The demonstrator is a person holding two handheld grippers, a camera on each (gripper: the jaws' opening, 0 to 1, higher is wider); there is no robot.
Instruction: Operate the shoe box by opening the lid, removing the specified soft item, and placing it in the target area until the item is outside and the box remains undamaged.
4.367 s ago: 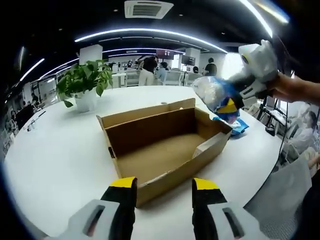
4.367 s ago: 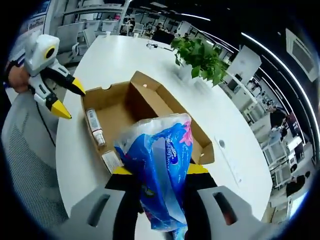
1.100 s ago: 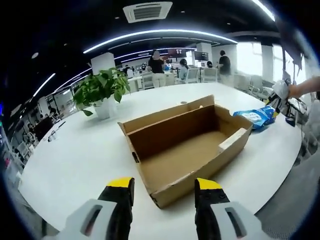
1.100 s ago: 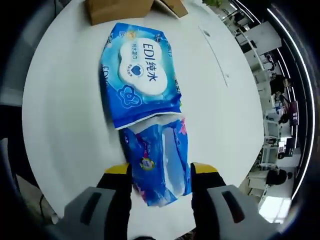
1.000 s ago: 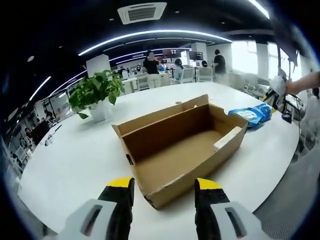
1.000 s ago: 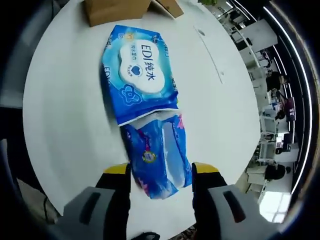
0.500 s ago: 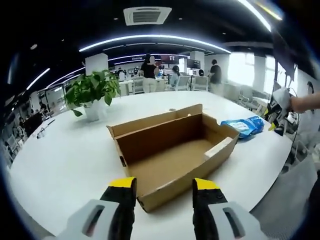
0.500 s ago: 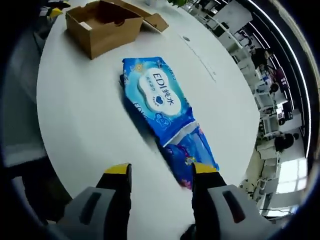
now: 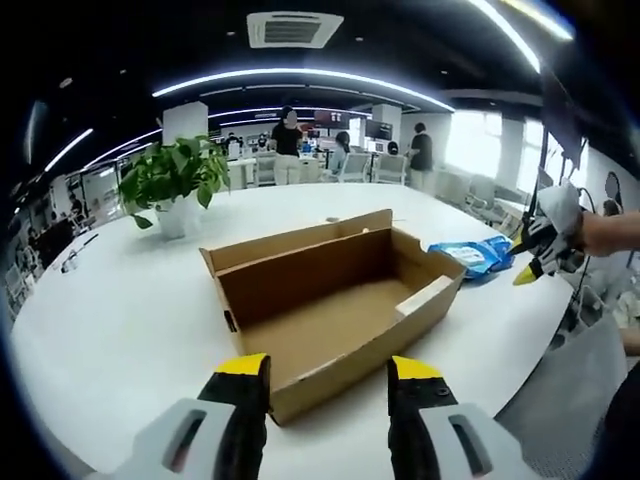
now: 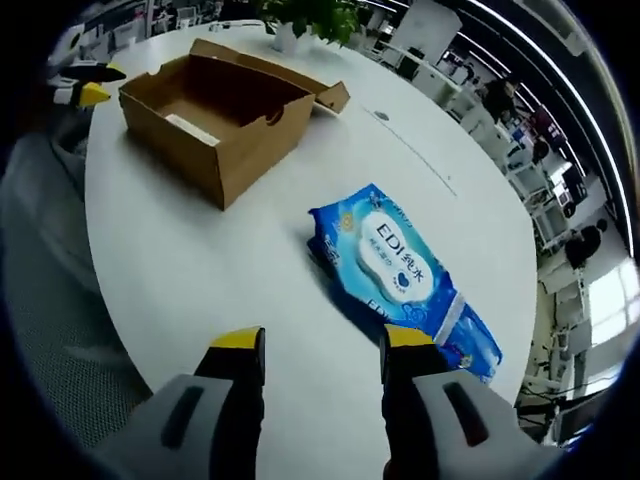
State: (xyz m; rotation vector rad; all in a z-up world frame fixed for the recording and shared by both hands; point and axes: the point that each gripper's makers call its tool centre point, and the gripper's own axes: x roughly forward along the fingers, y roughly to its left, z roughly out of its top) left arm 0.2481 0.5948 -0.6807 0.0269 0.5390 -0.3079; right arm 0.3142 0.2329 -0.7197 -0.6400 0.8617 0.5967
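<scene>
The blue wipes pack (image 10: 393,264) lies flat on the white round table (image 10: 200,270), outside the shoe box (image 10: 215,115) and a little apart from it, label side up with a white oval patch bearing printed characters. At its far end a second blue soft packet (image 10: 470,345) sticks out, touching or partly under the pack; which one overlaps the other cannot be told. In the left gripper view the same pack (image 9: 470,255) shows as a blue shape on the table just past the right end of the box.

The shoe box (image 9: 325,300) is open, plain brown cardboard, standing upright on the table with its inside bare apart from a pale strip along one short wall. Its lid flap (image 10: 300,80) hangs from the far long side and rests on the table.

The right gripper (image 10: 310,345) hovers above the table near the pack, its yellow-tipped fingers (image 10: 235,345) spread with nothing between them. In the left gripper view it (image 9: 540,255) is seen at the right edge, held in a hand (image 9: 605,235), close to the pack. The left gripper (image 9: 325,375) faces the near long wall of the box, jaws apart and empty.

A potted plant (image 9: 170,180) stands on the table beyond the box, and people (image 9: 290,145) stand in the office behind it
</scene>
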